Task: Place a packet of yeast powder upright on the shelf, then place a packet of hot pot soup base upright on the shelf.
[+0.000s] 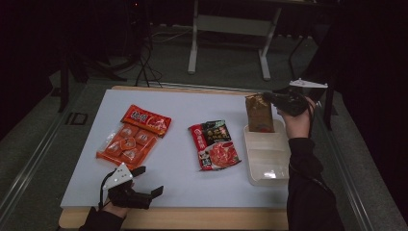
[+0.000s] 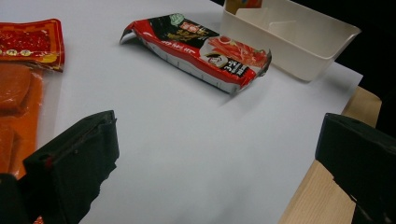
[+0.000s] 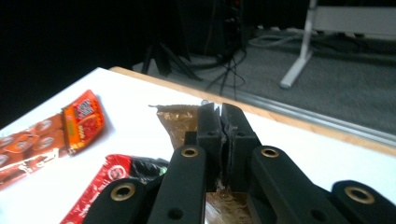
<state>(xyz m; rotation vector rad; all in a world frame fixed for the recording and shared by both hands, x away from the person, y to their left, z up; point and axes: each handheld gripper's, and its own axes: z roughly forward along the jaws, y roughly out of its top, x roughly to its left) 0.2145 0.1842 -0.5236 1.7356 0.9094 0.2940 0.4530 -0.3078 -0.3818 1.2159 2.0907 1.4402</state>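
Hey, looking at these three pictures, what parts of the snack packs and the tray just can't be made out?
- Brown-gold foil pouch: in the right gripper view, the shut right claw covers its middle.
- Its lower end: in the high view, hidden behind the wall of the cream plastic tray.
- Red-and-black noodle packet: print too small to read.
- Orange pack of wrapped snacks: in the left gripper view, cut off by the left edge.

We seem to be in a dim lab or studio: a white-topped wooden table (image 1: 192,103), grey carpet floor (image 1: 231,72), equipment stands (image 3: 163,60) with trailing cables (image 1: 144,72), a metal-legged bench (image 1: 231,29) behind.
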